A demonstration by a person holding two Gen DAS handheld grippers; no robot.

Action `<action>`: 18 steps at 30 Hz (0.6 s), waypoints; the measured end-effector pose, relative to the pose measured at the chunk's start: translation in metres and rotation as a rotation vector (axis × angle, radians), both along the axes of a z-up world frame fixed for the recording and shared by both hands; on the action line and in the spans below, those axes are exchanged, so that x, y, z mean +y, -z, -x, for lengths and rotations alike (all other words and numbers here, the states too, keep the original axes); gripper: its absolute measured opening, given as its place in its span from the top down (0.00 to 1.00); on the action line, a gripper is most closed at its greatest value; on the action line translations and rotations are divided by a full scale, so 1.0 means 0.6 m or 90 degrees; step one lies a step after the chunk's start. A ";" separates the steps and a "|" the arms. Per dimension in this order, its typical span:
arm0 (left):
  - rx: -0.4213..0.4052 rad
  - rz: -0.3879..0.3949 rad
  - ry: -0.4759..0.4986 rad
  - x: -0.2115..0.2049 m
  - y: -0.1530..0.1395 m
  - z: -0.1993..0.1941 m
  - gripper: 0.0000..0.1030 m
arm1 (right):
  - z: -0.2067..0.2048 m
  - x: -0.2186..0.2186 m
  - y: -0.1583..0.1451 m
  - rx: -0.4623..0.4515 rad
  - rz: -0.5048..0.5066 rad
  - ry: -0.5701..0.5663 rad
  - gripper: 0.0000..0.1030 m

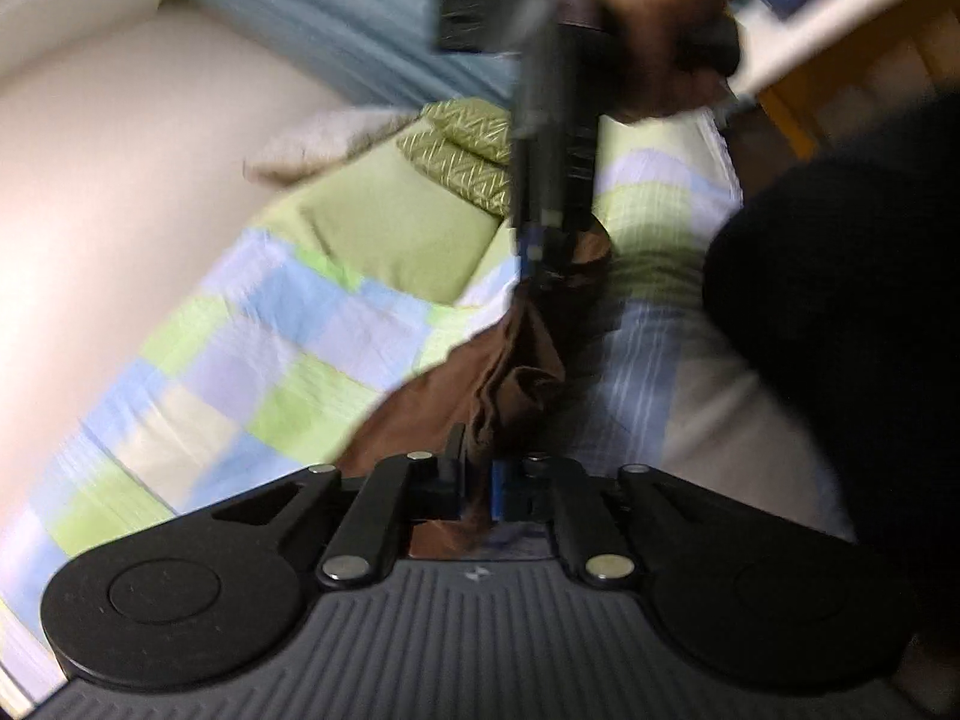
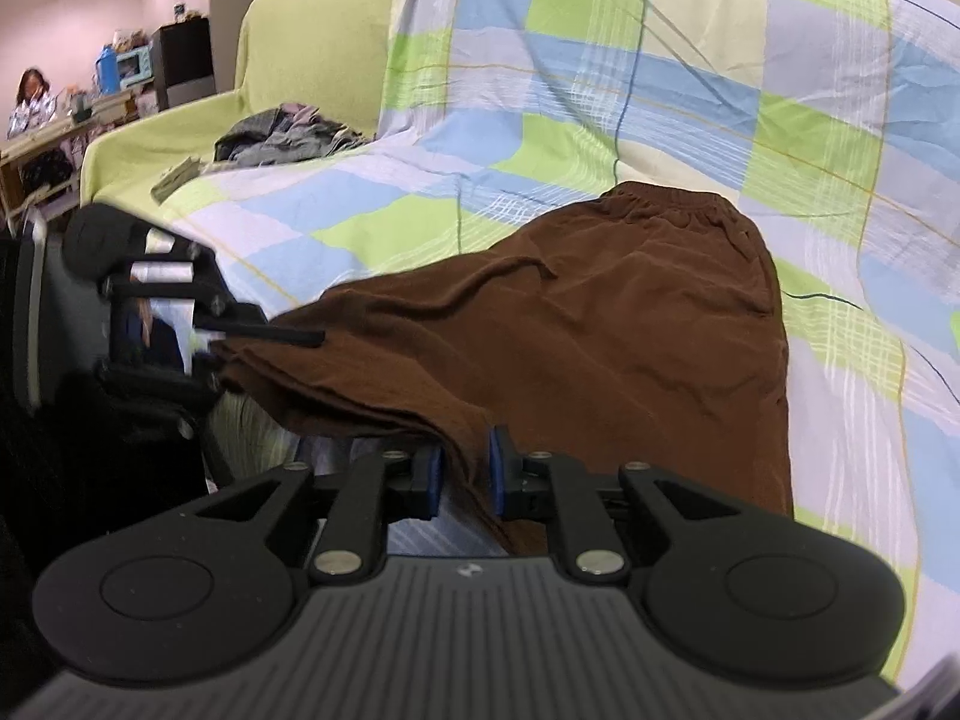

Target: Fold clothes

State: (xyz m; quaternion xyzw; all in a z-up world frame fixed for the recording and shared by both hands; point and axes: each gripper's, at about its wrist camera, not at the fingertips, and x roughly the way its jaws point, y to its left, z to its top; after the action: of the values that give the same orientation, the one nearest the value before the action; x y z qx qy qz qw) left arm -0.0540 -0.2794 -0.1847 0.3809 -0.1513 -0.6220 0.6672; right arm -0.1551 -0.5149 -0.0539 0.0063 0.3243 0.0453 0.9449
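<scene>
Checked cloth point(image 1: 270, 354) in green, blue and lilac squares covers the sofa in the left wrist view, with one plain green cushion point(image 1: 396, 234) and one green zigzag-patterned cushion point(image 1: 462, 156) lying on it; beyond them runs a cream sofa edge point(image 1: 120, 138). This view is smeared by motion. One brown garment point(image 1: 480, 384) is gathered into a narrow bunch between the left gripper point(image 1: 477, 486), whose fingers are pressed together on the fabric. The bunch stretches away up the picture to the right gripper point(image 1: 540, 252), seen end-on, with a hand point(image 1: 648, 12) on its handle at the top. A dark rounded mass at the right edge is possibly the person's clothing, but it is too blurred to tell.

Across the room in the right wrist view stand a cluttered shelf point(image 2: 108, 90) and a seated person point(image 2: 30, 102) at far left. The sofa's green cover point(image 2: 312, 48) shows behind the checked cloth point(image 2: 600, 60), and one heap of grey clothes point(image 2: 288, 135) lies on the seat. The brown garment point(image 2: 600, 330) lies spread on the checked seat, its elastic waistband toward the backrest at upper right and its long axis running down-left to the near edge. The right gripper point(image 2: 465, 474) has its blue-padded fingers slightly parted, with a fold of the hem end passing between them; whether the pads press it is unclear. The left gripper point(image 2: 264, 330) holds the other corner at left.
</scene>
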 end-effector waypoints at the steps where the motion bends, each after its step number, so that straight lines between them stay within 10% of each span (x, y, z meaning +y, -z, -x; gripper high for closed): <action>1: 0.012 0.001 -0.004 0.001 -0.005 -0.003 0.95 | 0.004 0.008 0.003 0.001 0.031 -0.008 0.77; 8: 0.156 0.020 -0.030 -0.018 -0.071 -0.048 0.96 | 0.037 0.039 0.047 0.031 0.259 -0.031 0.60; 18: 0.265 0.038 -0.063 -0.025 -0.123 -0.098 0.96 | 0.020 0.044 0.064 -0.019 0.382 -0.047 0.62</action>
State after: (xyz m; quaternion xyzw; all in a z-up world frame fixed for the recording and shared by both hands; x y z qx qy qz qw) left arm 0.0046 -0.2942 -0.1109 0.2314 -0.0100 -0.6488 0.7249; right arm -0.1670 -0.4884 -0.0925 -0.2859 0.3093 -0.0180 0.9068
